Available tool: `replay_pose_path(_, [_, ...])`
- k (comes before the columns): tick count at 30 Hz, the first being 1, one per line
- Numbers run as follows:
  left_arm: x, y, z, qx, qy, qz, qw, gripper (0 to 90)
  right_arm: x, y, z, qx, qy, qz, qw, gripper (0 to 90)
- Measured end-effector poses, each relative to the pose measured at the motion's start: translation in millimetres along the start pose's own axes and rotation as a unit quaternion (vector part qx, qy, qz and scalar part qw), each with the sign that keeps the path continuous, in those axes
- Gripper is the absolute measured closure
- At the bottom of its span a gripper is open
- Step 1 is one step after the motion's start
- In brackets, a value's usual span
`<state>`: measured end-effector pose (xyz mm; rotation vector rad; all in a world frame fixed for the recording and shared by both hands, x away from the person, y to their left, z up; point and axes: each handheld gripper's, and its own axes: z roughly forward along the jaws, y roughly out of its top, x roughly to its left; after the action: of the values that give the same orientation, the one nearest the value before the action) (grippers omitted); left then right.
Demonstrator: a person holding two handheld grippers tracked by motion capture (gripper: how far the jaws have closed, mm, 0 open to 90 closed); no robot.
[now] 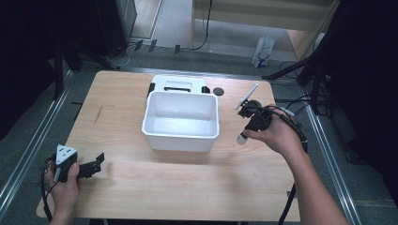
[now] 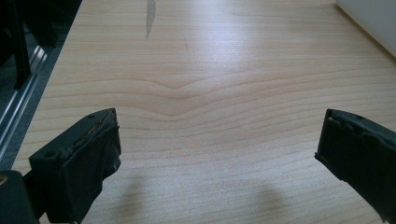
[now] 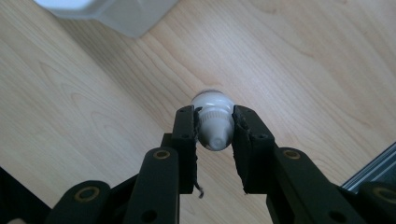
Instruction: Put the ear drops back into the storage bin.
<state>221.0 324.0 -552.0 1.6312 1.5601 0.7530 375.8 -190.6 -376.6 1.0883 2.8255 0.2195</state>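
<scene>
right hand (image 1: 277, 133) raised over the table's right side, forearm entering from the lower right, wrist bent inward. right gripper (image 3: 214, 135) pinching a small white bottle (image 3: 213, 122) by its ribbed neck, jaws closed against both sides, cap end toward the camera; in the high view, bottle (image 1: 242, 138) held just right of the white plastic bin (image 1: 180, 121), above the wood. left hand (image 1: 63, 180) low at the near left corner, gripper body gripped, grey three-cornered plate on top. left gripper (image 2: 215, 154) jaws spread wide, nothing between them, bare wood below.

light wooden table (image 1: 141, 187) with visible grain; a grey streak (image 2: 150, 16) near its left edge. open bin at centre, interior apparently empty. white lid-like piece (image 1: 178, 84) touching the bin's far side. small dark disc (image 1: 218, 91) just right of that. thin white stick (image 1: 247, 95) tilted beyond the right gripper; contact with the table cannot be told.

grey floor around, metal rails along both sides, dark stands and cables at the right, white bag (image 1: 263, 51) on the floor beyond.
</scene>
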Motion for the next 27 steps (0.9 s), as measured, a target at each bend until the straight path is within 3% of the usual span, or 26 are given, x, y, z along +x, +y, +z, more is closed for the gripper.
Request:
replay_pose_path(13, [0.3,0.0,-0.2,-0.001,0.000,-0.003,1.0000,0.3,13.9,33.5,-56.5,-0.024,-0.018,-0.021,0.9993,72.1])
replay_pose_path(20, [0.5,0.0,-0.1,-0.001,-0.001,-0.003,1.0000,0.3,26.7,52.6,-71.3,-0.030,-0.024,-0.041,0.9984,72.1])
replay_pose_path(27, [0.6,0.0,0.1,-0.002,-0.001,-0.004,1.0000,0.3,40.7,71.1,-70.6,-0.039,-0.023,-0.066,0.9968,72.1])
